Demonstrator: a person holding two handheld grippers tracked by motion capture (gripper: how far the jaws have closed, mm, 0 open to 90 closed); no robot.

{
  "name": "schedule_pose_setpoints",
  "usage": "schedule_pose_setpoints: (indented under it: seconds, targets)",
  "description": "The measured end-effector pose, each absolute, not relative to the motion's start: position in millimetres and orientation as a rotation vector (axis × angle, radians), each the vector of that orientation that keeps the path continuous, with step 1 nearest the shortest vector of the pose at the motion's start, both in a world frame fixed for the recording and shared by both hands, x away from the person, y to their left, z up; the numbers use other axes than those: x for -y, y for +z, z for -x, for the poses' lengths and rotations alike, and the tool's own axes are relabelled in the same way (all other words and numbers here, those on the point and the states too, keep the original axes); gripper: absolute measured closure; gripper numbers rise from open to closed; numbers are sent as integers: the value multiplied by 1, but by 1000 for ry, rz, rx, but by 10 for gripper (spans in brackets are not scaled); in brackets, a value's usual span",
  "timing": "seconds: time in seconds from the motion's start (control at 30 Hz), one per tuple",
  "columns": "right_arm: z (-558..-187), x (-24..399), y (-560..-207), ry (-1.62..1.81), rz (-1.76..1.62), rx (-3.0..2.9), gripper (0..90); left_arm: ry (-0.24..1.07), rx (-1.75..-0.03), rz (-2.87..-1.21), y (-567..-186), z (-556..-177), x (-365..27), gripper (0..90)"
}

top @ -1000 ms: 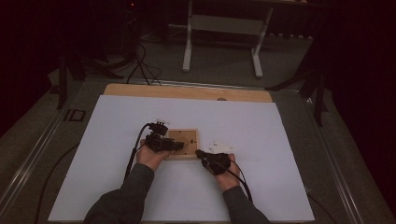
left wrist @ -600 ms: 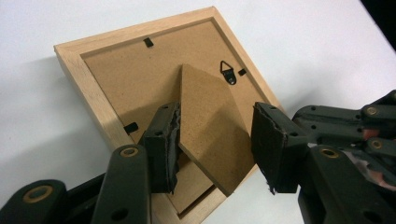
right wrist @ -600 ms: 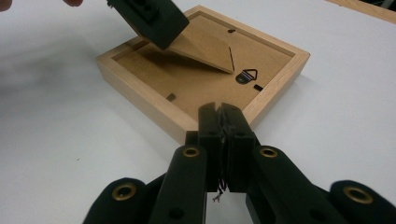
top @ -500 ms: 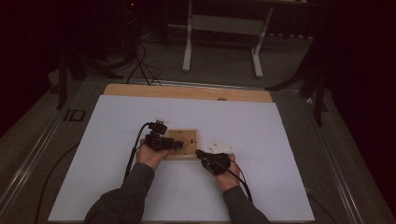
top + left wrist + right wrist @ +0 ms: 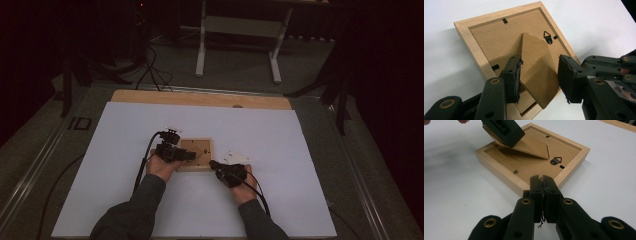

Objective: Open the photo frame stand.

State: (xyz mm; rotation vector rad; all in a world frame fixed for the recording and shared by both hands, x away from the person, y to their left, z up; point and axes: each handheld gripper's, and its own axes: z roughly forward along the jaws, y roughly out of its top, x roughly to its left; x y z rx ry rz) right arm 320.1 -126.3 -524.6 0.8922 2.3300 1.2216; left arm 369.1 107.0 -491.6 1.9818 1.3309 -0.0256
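A light wooden picture frame (image 5: 196, 154) lies face down on the white sheet, its brown backing (image 5: 499, 42) up. Its cardboard stand flap (image 5: 536, 67) is lifted off the backing. My left gripper (image 5: 539, 72) straddles that flap and its jaws have just been closing. One pad (image 5: 514, 75) touches one edge of the flap, while the other pad stands close beside the opposite edge. My right gripper (image 5: 542, 180) is shut with nothing in it, its tips at the near rim of the frame (image 5: 506, 173). In the high view, both grippers (image 5: 192, 156) (image 5: 212, 164) meet at the frame.
A small white item (image 5: 235, 157) lies just beyond the right hand. The white sheet (image 5: 280, 190) covers most of the table, with a bare wooden strip (image 5: 200, 98) at its far edge. A metal stand (image 5: 240, 25) and cables (image 5: 150, 65) sit on the floor beyond.
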Motion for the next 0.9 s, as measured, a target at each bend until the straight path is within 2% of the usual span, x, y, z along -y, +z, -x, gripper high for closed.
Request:
schedule_pose_setpoints:
  seconds: [0.43,0.9]
  targets:
    - [-320,127,-523,1207,-883,-2339,836,35,-1288,-2010,-490,-365,-104,547]
    - [-323,143,-508,1239,-912,-2295,756,243,-1130,-2089,-481,-344,-95,547]
